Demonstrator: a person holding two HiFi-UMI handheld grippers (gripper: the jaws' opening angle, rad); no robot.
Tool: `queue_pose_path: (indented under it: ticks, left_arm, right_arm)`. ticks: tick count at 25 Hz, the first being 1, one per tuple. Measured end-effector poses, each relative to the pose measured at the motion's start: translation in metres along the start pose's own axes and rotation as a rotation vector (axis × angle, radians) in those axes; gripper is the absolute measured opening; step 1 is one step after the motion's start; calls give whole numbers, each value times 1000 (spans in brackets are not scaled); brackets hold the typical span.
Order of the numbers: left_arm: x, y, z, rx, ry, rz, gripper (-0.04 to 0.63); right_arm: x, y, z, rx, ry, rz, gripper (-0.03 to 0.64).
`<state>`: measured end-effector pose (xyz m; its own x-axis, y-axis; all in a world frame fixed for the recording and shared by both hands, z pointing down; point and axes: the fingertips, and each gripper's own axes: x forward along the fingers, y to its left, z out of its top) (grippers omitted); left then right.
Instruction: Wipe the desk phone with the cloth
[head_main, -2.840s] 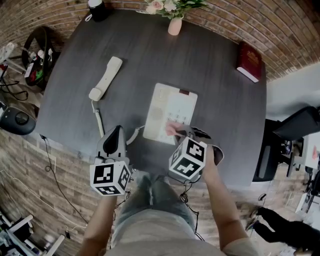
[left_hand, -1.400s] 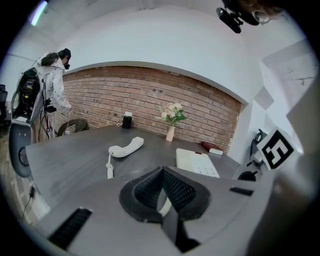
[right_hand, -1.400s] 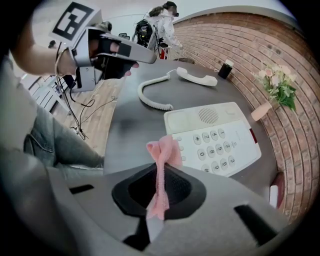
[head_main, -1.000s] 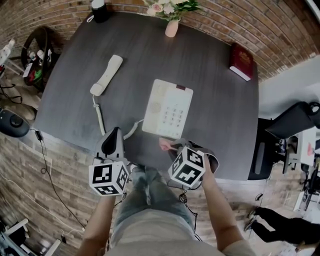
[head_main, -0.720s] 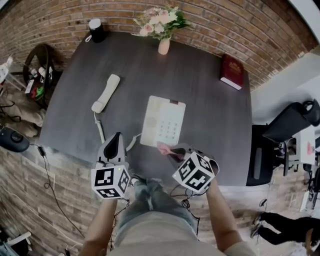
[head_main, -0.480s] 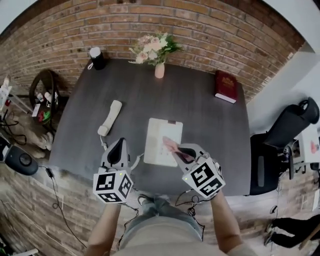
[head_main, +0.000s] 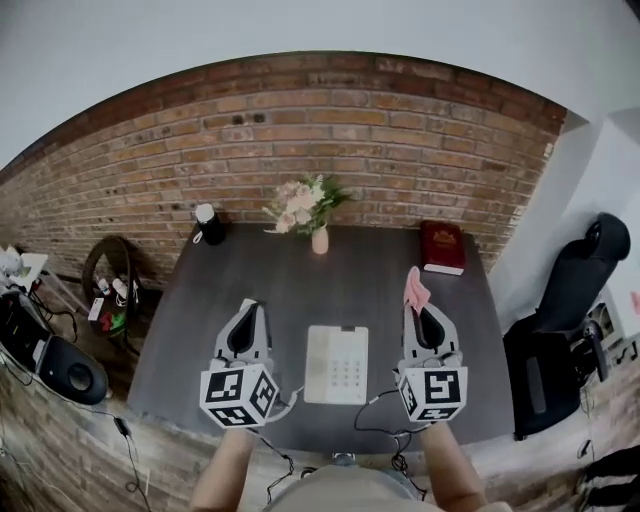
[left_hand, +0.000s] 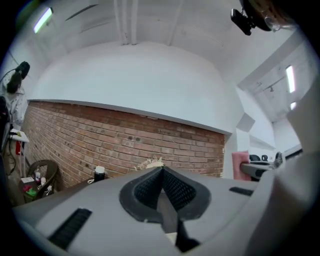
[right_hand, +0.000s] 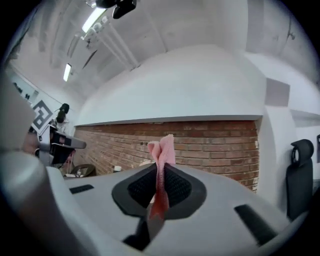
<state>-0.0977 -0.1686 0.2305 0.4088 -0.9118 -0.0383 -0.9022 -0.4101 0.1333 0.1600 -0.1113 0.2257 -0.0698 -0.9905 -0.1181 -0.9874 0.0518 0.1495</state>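
Note:
The white desk phone base (head_main: 336, 364) lies flat on the dark table (head_main: 370, 285), between my two grippers. Its handset is hidden from the head view. My right gripper (head_main: 419, 306) is raised to the right of the phone and shut on a pink cloth (head_main: 414, 289), whose end sticks up past the tips. In the right gripper view that cloth (right_hand: 163, 148) stands pinched in the right gripper (right_hand: 160, 172), against the brick wall. My left gripper (head_main: 249, 308) is held up on the phone's left; its jaws meet with nothing between them, as the left gripper (left_hand: 161, 173) also shows.
A vase of flowers (head_main: 316, 236), a black cylinder (head_main: 208, 225) and a red book (head_main: 441, 247) stand along the table's far edge by the brick wall (head_main: 330, 130). A black chair (head_main: 575, 300) is at the right, and clutter with a wheel (head_main: 108, 290) at the left.
Both grippers have risen from the table's near edge and now point at the wall. The pink cloth came up off the phone with the right gripper. The head view has tilted upward.

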Motion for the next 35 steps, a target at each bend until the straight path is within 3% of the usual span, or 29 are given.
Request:
queue_pose_path:
  ticks: [3,7,13,23,35]
  left_arm:
    - [9,-1,5,7,10,4,3]
    - [13,-2,1,-20,27,-7,3]
    - [17,-3,-6,-29,39,-11,3]
    - [16,-6,-13,-27,54,-10,3]
    - [12,-5,-13,-13,56,-3,3]
  right_arm:
    - [-2,-14,2,0,-18,-82,21]
    - [-6,-18,-7,31,6,-107,21]
    - [-10,-22,-15,36,58,-121,15]
    - [-17,-27,-13,91,50,-127,17]
    - [-14,-20,-3,63,40,-87,17]
